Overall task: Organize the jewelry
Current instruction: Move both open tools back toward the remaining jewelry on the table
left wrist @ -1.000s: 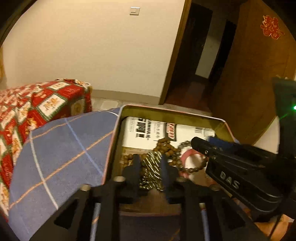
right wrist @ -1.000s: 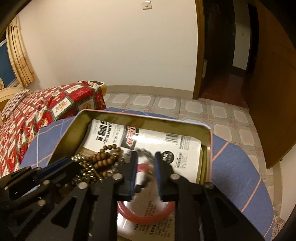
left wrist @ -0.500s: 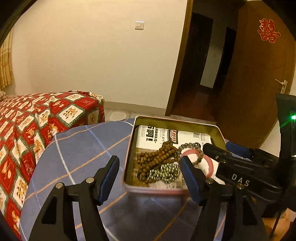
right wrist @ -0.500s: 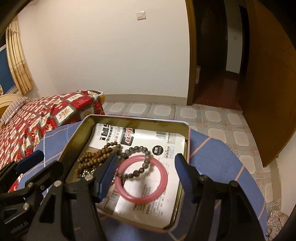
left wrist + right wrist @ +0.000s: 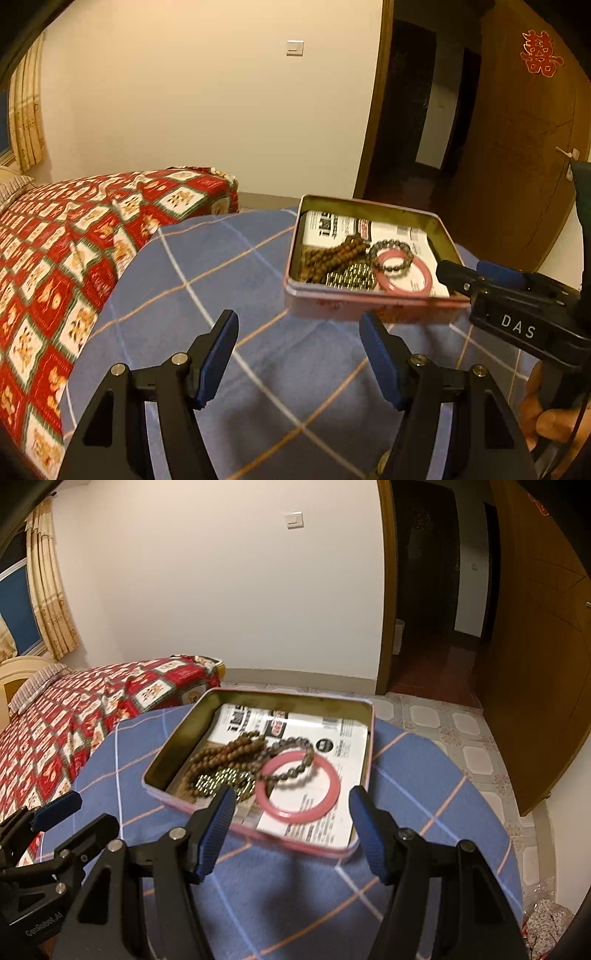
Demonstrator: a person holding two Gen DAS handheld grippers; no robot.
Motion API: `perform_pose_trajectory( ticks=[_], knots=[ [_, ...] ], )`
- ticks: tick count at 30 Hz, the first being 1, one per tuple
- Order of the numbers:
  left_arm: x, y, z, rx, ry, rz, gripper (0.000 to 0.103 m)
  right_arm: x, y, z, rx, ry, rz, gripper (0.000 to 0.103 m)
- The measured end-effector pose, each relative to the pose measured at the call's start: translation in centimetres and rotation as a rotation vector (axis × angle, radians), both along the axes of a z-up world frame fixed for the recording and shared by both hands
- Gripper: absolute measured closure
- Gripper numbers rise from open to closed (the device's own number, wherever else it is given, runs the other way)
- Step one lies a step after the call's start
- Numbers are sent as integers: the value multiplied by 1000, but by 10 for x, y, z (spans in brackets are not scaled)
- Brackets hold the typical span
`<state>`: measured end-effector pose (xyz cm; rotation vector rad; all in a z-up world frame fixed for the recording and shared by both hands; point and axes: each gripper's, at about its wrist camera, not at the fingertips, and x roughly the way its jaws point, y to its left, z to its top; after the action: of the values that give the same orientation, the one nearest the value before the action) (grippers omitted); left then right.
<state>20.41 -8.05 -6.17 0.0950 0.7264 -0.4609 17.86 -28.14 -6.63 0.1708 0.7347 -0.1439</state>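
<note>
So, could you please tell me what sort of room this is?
Most likely a home bedroom: a bed with a red patterned cover, window curtains, and a wooden door open onto a hallway.

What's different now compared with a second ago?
Both grippers opened and pulled back out of the tin. The left gripper let go of the gold chain; the right gripper released the dark bead bracelet. The pink bangle and brown beads stayed put.
</note>
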Motion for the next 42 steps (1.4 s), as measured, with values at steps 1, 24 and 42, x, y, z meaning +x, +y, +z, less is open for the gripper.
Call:
perform_pose_trajectory(
  ticks=[1,24,42],
  knots=[
    [-2,2,-1,0,3,6,35,-2,2,-1,-1,3,3,36],
    [-49,43,-10,11,18,98,34,-52,35,-1,-12,4,44,36],
    [-81,75,-20,48,17,85,34,-75,62,-7,-56,31,106,36]
  ],
)
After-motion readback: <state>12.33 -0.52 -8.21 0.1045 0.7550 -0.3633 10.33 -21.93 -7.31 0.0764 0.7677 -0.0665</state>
